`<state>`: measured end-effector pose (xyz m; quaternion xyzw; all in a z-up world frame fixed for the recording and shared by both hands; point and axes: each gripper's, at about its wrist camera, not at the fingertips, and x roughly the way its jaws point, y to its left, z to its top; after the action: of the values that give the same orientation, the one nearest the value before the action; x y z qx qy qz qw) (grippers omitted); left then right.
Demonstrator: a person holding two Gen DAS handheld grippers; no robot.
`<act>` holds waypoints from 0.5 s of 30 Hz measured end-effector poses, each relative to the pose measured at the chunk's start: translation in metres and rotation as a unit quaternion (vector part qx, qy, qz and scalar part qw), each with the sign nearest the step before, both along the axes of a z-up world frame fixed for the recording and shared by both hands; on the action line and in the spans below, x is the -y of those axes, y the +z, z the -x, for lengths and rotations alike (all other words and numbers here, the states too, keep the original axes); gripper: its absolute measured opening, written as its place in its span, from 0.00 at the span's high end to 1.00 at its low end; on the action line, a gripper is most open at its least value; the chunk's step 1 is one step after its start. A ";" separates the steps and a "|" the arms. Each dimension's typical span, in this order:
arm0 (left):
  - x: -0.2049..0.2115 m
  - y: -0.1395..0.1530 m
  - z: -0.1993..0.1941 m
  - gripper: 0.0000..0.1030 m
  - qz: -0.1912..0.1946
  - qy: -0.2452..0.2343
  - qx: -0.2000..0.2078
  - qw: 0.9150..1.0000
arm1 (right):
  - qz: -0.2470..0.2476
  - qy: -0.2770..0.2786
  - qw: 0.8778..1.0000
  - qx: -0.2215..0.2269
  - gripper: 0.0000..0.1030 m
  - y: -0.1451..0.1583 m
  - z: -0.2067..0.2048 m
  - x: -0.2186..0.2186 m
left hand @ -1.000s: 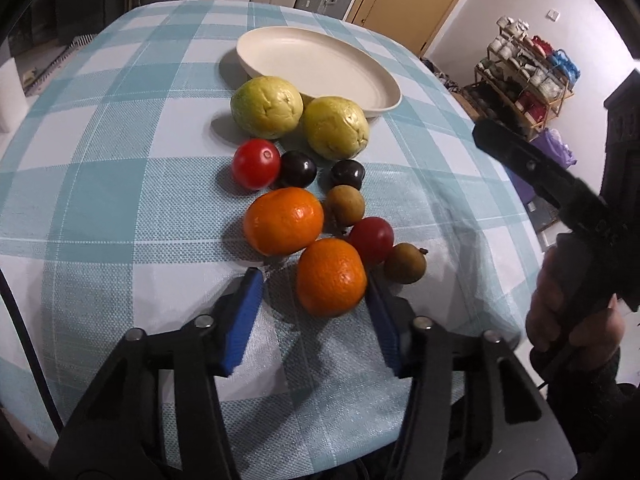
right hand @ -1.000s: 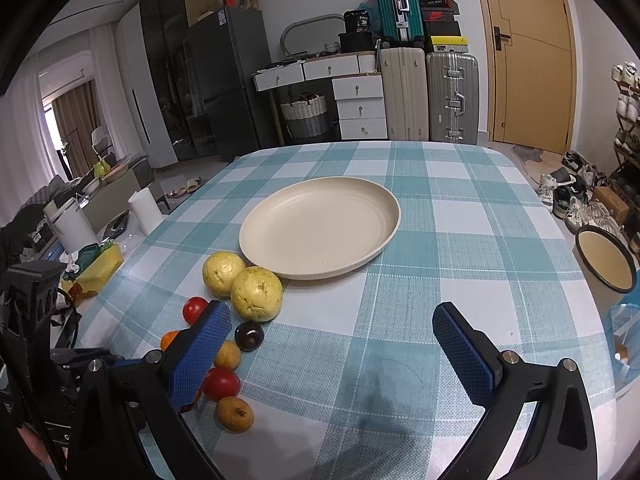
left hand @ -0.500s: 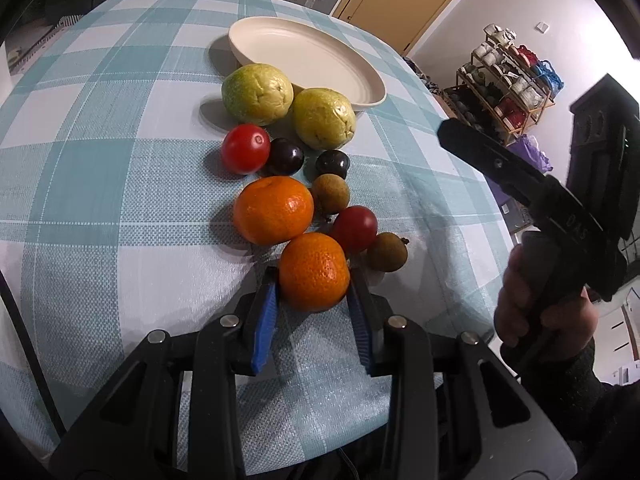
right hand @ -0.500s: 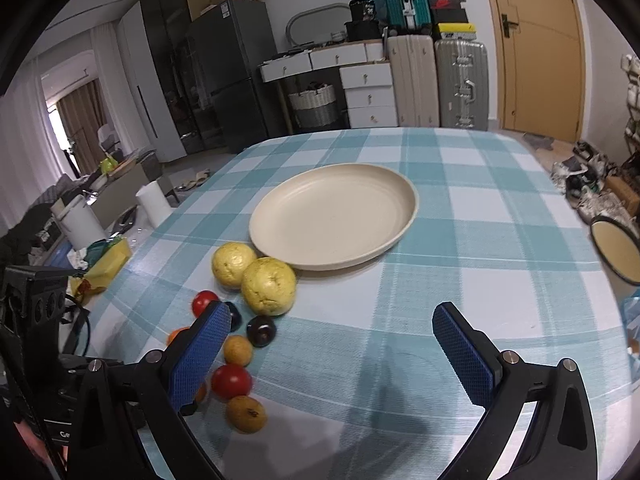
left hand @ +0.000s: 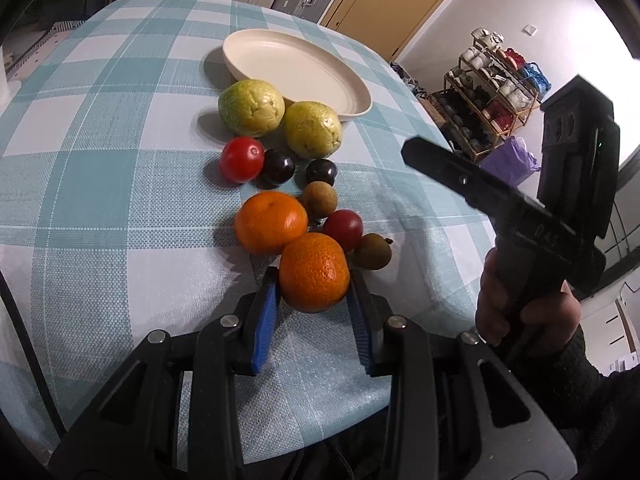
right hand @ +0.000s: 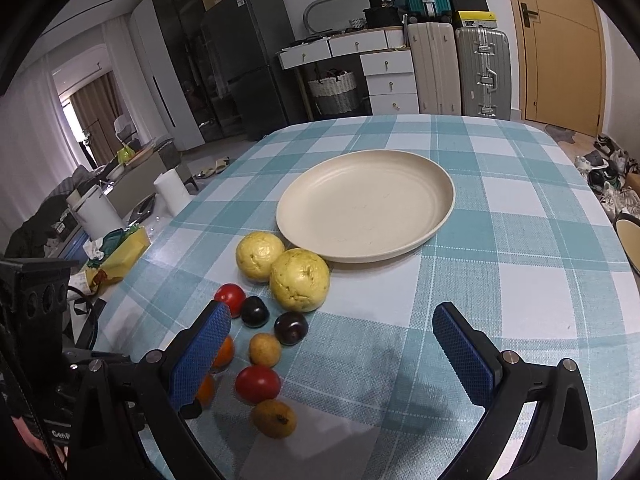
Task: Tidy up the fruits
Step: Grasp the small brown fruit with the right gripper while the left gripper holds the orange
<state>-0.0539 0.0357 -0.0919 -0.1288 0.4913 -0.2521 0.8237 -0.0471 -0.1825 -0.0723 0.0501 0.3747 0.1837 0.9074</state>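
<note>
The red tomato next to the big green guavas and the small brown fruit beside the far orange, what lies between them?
Two dark plums lie between the red tomato and the brown fruit, side by side on the checked cloth; the left wrist view shows it.

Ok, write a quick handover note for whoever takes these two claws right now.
Left claw: jaws just closed, now shut on the near orange, which sits by the table's near edge.
Right claw: open, holding nothing, above the cloth right of the fruit.
Plate: nothing on it yet.
On the checked cloth: second orange, two guavas, two tomatoes, two dark plums, two small brown fruits.
Done: one orange gripped. Left: all sorting.
</note>
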 end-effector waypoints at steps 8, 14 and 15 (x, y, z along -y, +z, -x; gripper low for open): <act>-0.005 0.005 0.007 0.70 -0.002 0.007 0.007 1.000 | -0.017 0.021 0.999 -0.019 0.00 -0.010 0.021 0.009; -0.006 0.009 0.009 0.70 -0.004 0.010 0.014 1.000 | -0.019 0.052 0.998 -0.035 0.01 -0.022 0.035 0.002; -0.007 0.010 0.010 0.70 -0.003 0.011 0.015 1.000 | -0.019 0.057 0.998 -0.036 0.02 -0.024 0.037 0.000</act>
<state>-0.0634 0.0427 -0.0823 -0.1280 0.4782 -0.2430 0.8342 -0.0839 -0.1823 -0.0961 0.0527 0.4060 0.2403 0.8801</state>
